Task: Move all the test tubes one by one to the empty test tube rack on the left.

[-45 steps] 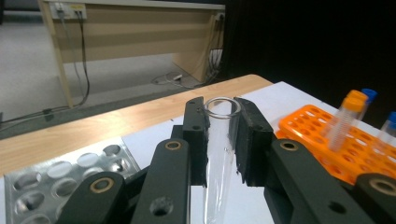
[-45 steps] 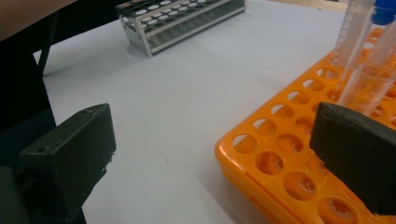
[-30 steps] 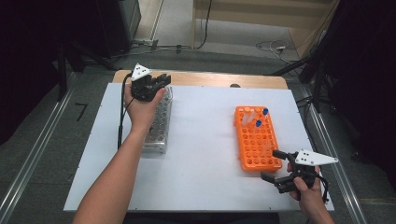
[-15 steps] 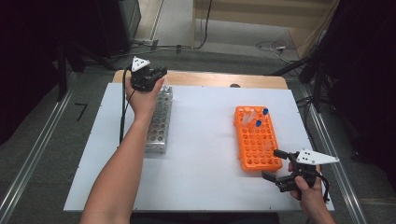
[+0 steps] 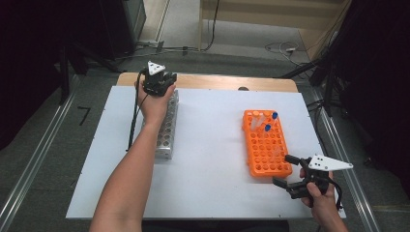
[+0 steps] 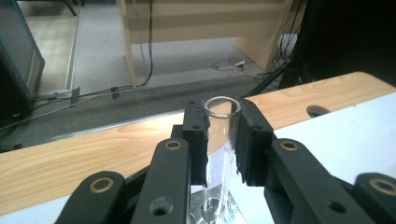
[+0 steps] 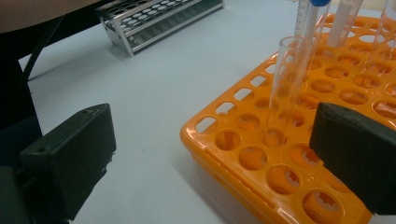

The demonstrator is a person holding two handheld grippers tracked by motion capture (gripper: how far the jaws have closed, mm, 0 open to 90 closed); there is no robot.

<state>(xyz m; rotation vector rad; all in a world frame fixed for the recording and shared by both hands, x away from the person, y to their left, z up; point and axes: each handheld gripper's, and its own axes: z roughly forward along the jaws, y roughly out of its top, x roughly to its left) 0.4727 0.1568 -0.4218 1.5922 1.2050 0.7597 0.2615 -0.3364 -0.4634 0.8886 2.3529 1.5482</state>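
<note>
Glass tube (image 6: 221,140) clamped in left gripper (image 6: 223,140) (upright) | right gripper (image 7: 210,158) wide open, empty

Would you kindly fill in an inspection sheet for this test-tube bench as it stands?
Surface: white table top, wooden strip at far edge.
Job's things: clear glass tube over the metal rack; orange rack holds a few tubes, two blue-capped.
Clutter: nothing seen.
Grippers: left gripper shut on the tube; right gripper open beside the orange rack's near corner.
Cables: black cable trails from the left gripper; more on the floor.
Surroundings: grey floor, dark equipment.
</note>
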